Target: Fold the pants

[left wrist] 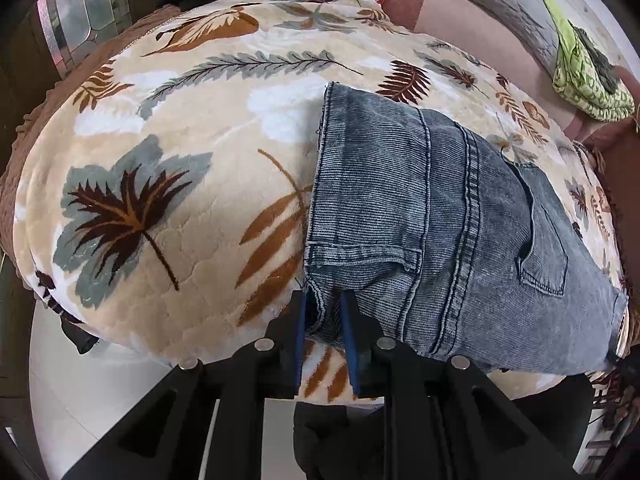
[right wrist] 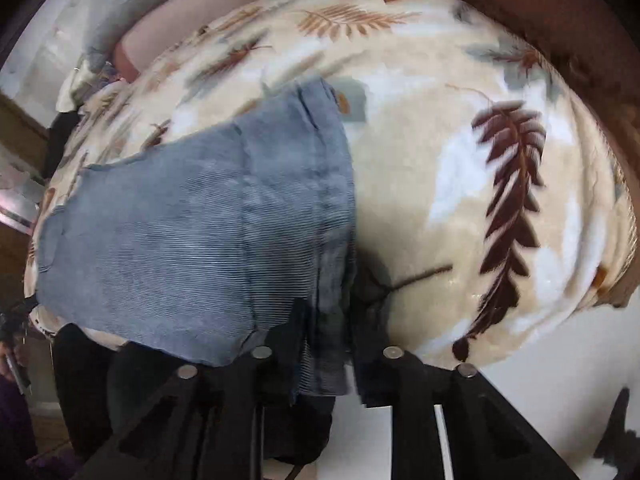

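While both grippers pinch jeans point(left wrist: 440, 208) edges | blanket point(left wrist: 180, 120) open leftward

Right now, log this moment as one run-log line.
step: fold jeans | left gripper: jaws around hem corner | right gripper: pinching other edge | surface: leaf-print blanket

Faded blue-grey denim jeans point(left wrist: 440, 216) lie folded flat on the leaf-patterned blanket point(left wrist: 180, 120), back pocket upward, their near edge overhanging the blanket's near edge.

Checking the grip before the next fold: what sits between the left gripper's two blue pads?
In the left wrist view, a bunched corner of the jeans lies between the left gripper pads.
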The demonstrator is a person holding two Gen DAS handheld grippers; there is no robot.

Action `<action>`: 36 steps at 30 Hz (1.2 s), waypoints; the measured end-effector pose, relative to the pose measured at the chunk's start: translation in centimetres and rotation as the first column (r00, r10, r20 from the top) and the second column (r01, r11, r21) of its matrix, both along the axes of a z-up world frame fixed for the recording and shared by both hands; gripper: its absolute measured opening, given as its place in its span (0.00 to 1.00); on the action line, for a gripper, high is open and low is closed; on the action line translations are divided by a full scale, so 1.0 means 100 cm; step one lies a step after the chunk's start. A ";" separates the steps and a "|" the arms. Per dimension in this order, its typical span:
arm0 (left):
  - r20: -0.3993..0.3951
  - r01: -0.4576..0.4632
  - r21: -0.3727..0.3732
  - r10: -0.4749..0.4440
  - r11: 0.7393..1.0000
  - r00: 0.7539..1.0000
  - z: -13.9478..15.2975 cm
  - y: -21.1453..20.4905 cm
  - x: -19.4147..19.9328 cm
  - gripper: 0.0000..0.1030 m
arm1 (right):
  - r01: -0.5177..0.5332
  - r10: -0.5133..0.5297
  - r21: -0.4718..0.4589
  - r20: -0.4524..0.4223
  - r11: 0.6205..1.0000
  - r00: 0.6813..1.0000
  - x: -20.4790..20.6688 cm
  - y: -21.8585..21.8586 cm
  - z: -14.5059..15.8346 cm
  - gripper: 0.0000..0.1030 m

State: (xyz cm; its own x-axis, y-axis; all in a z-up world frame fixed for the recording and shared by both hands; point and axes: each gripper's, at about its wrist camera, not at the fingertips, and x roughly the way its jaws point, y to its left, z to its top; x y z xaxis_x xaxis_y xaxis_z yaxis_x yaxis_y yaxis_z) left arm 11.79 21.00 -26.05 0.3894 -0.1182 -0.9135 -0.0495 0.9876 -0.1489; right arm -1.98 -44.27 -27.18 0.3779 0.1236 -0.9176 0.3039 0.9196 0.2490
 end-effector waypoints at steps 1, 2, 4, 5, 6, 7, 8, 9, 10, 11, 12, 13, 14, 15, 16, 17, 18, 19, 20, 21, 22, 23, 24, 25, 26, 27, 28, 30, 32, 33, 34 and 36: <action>-0.006 0.004 0.011 -0.004 1.000 1.000 0.001 0.000 -0.001 0.23 | 0.009 -0.009 0.004 0.014 1.000 1.000 0.000 -0.003 0.008 0.24; -0.010 0.005 0.021 -0.005 1.000 1.000 0.002 0.001 -0.002 0.25 | 0.018 -0.017 -0.011 0.039 1.000 0.999 0.000 -0.005 0.018 0.26; -0.006 0.001 0.032 -0.001 0.999 1.000 0.008 0.004 -0.009 0.25 | 0.040 -0.030 -0.105 0.097 0.994 0.995 0.001 -0.008 0.045 0.30; 0.003 -0.004 0.043 0.004 0.999 1.000 0.012 0.005 -0.013 0.24 | 0.043 -0.027 -0.134 0.120 0.990 0.992 0.003 -0.009 0.054 0.30; 0.018 -0.008 0.062 0.007 0.998 1.000 0.017 0.006 -0.018 0.24 | 0.027 -0.007 -0.133 0.149 0.991 0.989 0.006 -0.009 0.063 0.30; 0.037 -0.007 0.082 0.004 0.997 0.999 0.024 0.005 -0.022 0.24 | 0.009 0.009 -0.114 0.162 0.993 0.987 0.013 -0.010 0.068 0.30; 0.059 -0.005 0.101 -0.001 0.995 0.998 0.031 0.003 -0.025 0.24 | 0.004 0.013 -0.101 0.168 0.995 0.986 0.020 -0.011 0.070 0.30; 0.093 -0.002 0.123 -0.009 0.992 0.996 0.042 -0.001 -0.030 0.24 | 0.009 0.011 -0.111 0.178 0.994 0.984 0.029 -0.010 0.071 0.30; 0.114 0.003 0.130 -0.018 0.992 0.993 0.048 -0.005 -0.032 0.24 | 0.011 0.014 -0.127 0.192 0.992 0.981 0.035 -0.010 0.072 0.30; 0.140 0.015 0.133 -0.034 0.991 0.990 0.057 -0.011 -0.033 0.24 | 0.009 0.018 -0.134 0.201 0.991 0.979 0.042 -0.007 0.070 0.30; 0.170 0.033 0.139 -0.057 0.990 0.984 0.066 -0.020 -0.035 0.25 | 0.008 0.017 -0.122 0.202 0.993 0.979 0.054 -0.009 0.065 0.30; 0.193 0.055 0.147 -0.083 0.988 0.978 0.074 -0.030 -0.037 0.25 | 0.007 0.013 -0.100 0.197 0.995 0.980 0.064 -0.010 0.061 0.30; 0.214 0.080 0.157 -0.113 0.984 0.970 0.080 -0.041 -0.038 0.26 | 0.002 0.012 -0.077 0.189 0.997 0.982 0.073 -0.008 0.055 0.30; 0.238 0.110 0.167 -0.148 0.980 0.960 0.086 -0.055 -0.039 0.30 | -0.009 0.019 -0.063 0.163 0.998 0.986 0.082 -0.008 0.047 0.30; 0.261 0.137 0.172 -0.179 0.976 0.949 0.090 -0.070 -0.039 0.34 | -0.014 0.026 -0.091 0.132 0.996 0.991 0.091 -0.004 0.039 0.30; 0.275 0.155 0.173 -0.198 0.973 0.941 0.092 -0.080 -0.038 0.44 | -0.039 0.054 -0.140 0.107 0.989 0.993 0.098 0.002 0.032 0.30; 0.288 0.188 0.174 -0.232 0.967 0.929 0.091 -0.098 -0.037 0.50 | -0.058 0.074 -0.177 0.088 0.983 0.993 0.100 0.006 0.028 0.21; 0.289 0.213 0.179 -0.258 0.961 0.922 0.089 -0.111 -0.032 0.51 | -0.069 0.087 -0.226 0.072 0.972 0.994 0.102 0.012 0.027 0.00; 0.284 0.233 0.187 -0.280 0.954 0.917 0.086 -0.121 -0.030 0.51 | -0.064 0.084 -0.259 0.067 0.964 0.994 0.102 0.015 0.028 0.00; 0.278 0.255 0.197 -0.303 0.947 0.912 0.081 -0.134 -0.027 0.51 | -0.050 0.075 -0.275 0.081 0.960 0.994 0.100 0.014 0.035 0.00; 0.276 0.269 0.200 -0.318 0.942 0.907 0.076 -0.146 -0.025 0.51 | -0.033 0.065 -0.288 0.104 0.957 0.992 0.099 0.013 0.042 0.00; 0.275 0.284 0.194 -0.329 0.939 0.903 0.071 -0.155 -0.022 0.51 | -0.019 0.058 -0.298 0.122 0.954 0.991 0.099 0.011 0.047 0.00; 0.271 0.295 0.176 -0.334 0.939 0.903 0.066 -0.164 -0.019 0.51 | -0.003 0.048 -0.301 0.144 0.954 0.988 0.099 0.008 0.053 0.00; 0.269 0.294 0.163 -0.329 0.942 0.905 0.062 -0.169 -0.017 0.51 | 0.009 0.038 -0.291 0.157 0.957 0.987 0.098 0.004 0.057 0.00; 0.267 0.289 0.146 -0.319 0.946 0.909 0.059 -0.174 -0.016 0.51 | 0.017 0.031 -0.270 0.172 0.963 0.985 0.098 0.002 0.062 0.00; 0.256 0.287 0.127 -0.311 0.950 0.915 0.054 -0.180 -0.014 0.51 | 0.006 0.038 -0.218 0.194 0.976 0.980 0.098 0.004 0.067 0.00; 0.237 0.289 0.116 -0.309 0.950 0.921 0.048 -0.187 -0.013 0.51 | -0.036 0.068 -0.145 0.216 0.989 0.974 0.100 0.010 0.072 0.01; 0.221 0.286 0.114 -0.305 0.952 0.926 0.039 -0.195 -0.014 0.51 | -0.176 0.169 0.007 0.260 0.984 0.951 0.110 0.041 0.078 0.02; 0.193 0.279 0.110 -0.296 0.954 0.936 0.030 -0.197 -0.016 0.51 | -0.281 0.254 0.054 0.288 0.958 0.923 0.121 0.077 0.077 0.17; 0.165 0.283 0.105 -0.298 0.953 0.940 0.024 -0.200 -0.017 0.51 | -0.339 0.312 0.055 0.278 0.939 0.908 0.133 0.105 0.074 0.44; 0.126 0.298 0.110 -0.311 0.948 0.942 0.016 -0.205 -0.018 0.51 | -0.367 0.342 0.049 0.269 0.929 0.901 0.141 0.124 0.070 0.64; 0.036 0.328 0.162 -0.338 0.931 0.941 -0.005 -0.215 -0.017 0.51 | -0.427 0.403 0.043 0.260 0.903 0.878 0.164 0.164 0.060 0.66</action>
State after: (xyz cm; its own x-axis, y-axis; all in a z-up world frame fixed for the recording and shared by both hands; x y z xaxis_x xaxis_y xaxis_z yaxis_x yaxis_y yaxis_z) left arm 10.09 -0.46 -26.54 0.4086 -0.1130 -0.9057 0.2905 0.9568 0.0117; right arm 14.44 -27.86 -21.17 0.4782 0.4008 -0.7815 -0.1805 0.9156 0.3592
